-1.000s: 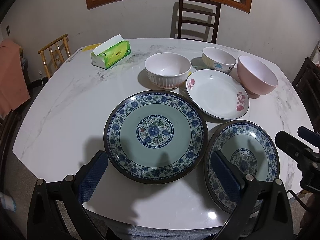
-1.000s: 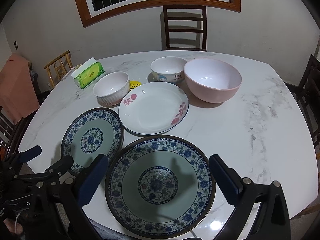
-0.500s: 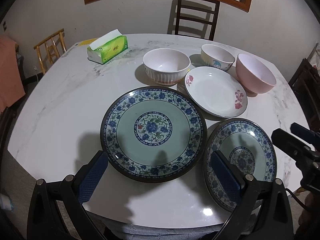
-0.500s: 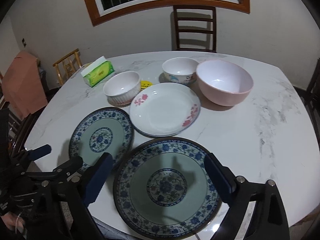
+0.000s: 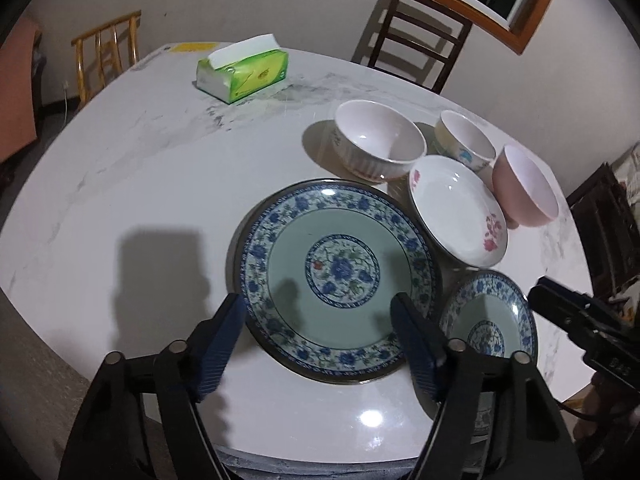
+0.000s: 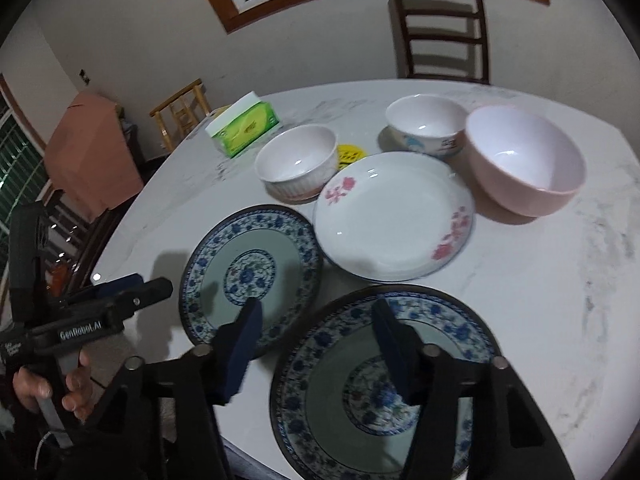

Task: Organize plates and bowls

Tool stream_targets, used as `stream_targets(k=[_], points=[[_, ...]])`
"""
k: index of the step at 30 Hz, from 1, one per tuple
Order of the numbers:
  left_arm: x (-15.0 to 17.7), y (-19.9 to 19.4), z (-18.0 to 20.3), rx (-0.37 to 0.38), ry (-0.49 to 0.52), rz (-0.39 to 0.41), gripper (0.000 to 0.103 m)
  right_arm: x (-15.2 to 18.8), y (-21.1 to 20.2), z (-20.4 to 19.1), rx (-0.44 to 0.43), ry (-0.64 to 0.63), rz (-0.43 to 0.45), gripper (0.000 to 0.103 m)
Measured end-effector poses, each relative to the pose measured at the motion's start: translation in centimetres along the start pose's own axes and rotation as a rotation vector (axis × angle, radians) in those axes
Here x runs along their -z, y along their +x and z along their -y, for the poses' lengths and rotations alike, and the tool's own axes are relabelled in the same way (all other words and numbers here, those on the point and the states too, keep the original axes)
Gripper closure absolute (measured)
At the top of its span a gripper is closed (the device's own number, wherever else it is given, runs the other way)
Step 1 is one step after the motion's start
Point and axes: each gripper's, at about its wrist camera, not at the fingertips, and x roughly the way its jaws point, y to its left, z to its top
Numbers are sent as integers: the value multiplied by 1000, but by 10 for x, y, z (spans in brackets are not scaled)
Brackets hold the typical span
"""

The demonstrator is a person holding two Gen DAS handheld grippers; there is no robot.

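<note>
On the white marble table (image 5: 120, 184) lie two blue-patterned plates: the left one (image 5: 336, 276) (image 6: 250, 276) and the right one (image 5: 488, 322) (image 6: 384, 384). Behind them are a white plate with pink flowers (image 5: 456, 212) (image 6: 394, 216), a ribbed white bowl (image 5: 378, 146) (image 6: 296, 162), a small cartoon bowl (image 5: 464, 144) (image 6: 426, 124) and a pink bowl (image 5: 524, 188) (image 6: 524, 158). My left gripper (image 5: 318, 332) is open and empty over the near rim of the left plate. My right gripper (image 6: 316, 334) is open and empty above the gap between the two blue plates.
A green tissue box (image 5: 242, 70) (image 6: 242, 128) stands at the far left of the table, and a yellow tag (image 6: 348, 154) lies behind the flowered plate. Wooden chairs (image 5: 416, 40) (image 6: 440, 32) stand around the table. The near table edge is just below both grippers.
Both grippers have narrowed their jaws and tilted. The left view shifted left, so the plates sit further right. The right gripper rose and moved left, toward the gap between the blue plates.
</note>
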Motion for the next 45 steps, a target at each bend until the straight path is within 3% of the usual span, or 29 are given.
stream_targets(k=[4, 13, 22, 37, 41, 45], points=[[-8, 6, -15, 41, -33, -28, 55, -9, 20, 3, -68, 35, -49, 61], [-17, 27, -42, 132, -121, -98, 69, -28, 69, 10, -109, 87, -144, 67], [-21, 49, -66, 187, -197, -141, 70, -33, 103, 16, -90, 108, -204, 71], [-21, 53, -83, 189, -218, -153, 73, -33, 125, 19, -80, 111, -244, 74], [-21, 58, -89, 154, -212, -167, 73, -34, 131, 17, -80, 111, -253, 74], [-17, 69, -89, 167, -213, -197, 83, -34, 136, 17, -79, 109, -258, 75]])
